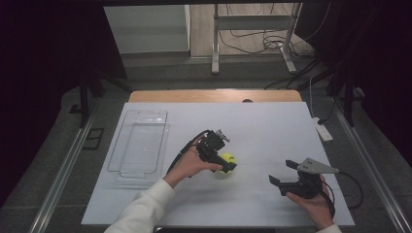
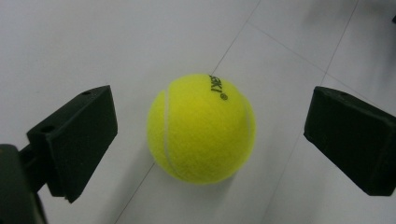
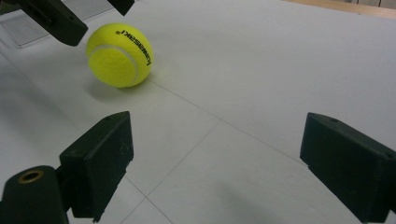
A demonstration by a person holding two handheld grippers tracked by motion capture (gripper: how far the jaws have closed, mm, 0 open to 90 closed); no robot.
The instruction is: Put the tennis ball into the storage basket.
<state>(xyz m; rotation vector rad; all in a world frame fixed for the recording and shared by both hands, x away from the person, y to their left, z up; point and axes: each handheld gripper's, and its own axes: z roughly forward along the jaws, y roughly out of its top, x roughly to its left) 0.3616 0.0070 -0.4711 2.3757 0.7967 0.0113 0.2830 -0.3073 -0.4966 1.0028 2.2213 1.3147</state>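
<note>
Straddling the tennis ball (image 2: 201, 128), our left gripper (image 2: 210, 135) stood spread, pads clear of it, while our right gripper (image 3: 215, 163), also spread, sat well apart

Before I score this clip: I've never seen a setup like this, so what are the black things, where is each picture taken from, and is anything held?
A person holds a two-jaw hand tool in each hand at a white table. One picture looks down from above; the other two come from cameras riding on each tool, looking along its jaws. The left gripper hangs over a yellow tennis ball, its jaws wide on either side without touching it. The right gripper waits open to the side, holding nothing. A clear plastic tray lies empty at the left. Nothing is held yet.
</note>
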